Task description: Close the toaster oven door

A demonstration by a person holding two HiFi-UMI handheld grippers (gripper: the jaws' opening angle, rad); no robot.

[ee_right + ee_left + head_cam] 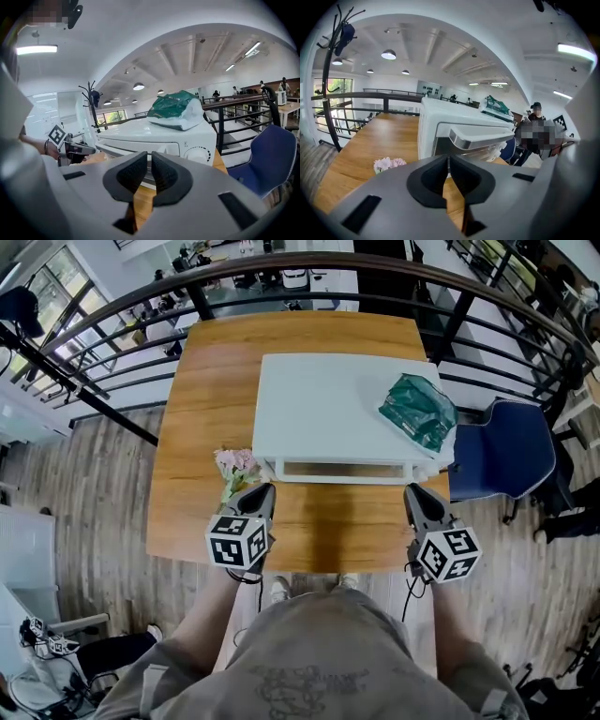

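A white toaster oven (337,413) stands on the wooden table (202,399), its front facing me. In the left gripper view its door (459,140), with a silver handle (483,138), leans a little out at the top; I cannot tell if it is fully closed. The right gripper view shows the oven's front (154,147) and a dial (197,153). My left gripper (265,491) hovers just off the oven's front left corner, shut and holding nothing (449,161). My right gripper (415,491) is off the front right corner, also shut and holding nothing (150,159).
A green bag (419,411) lies on the oven's top right. Pink flowers (236,463) sit on the table by the left gripper. A blue chair (506,451) stands to the table's right. A dark railing (309,268) curves behind the table.
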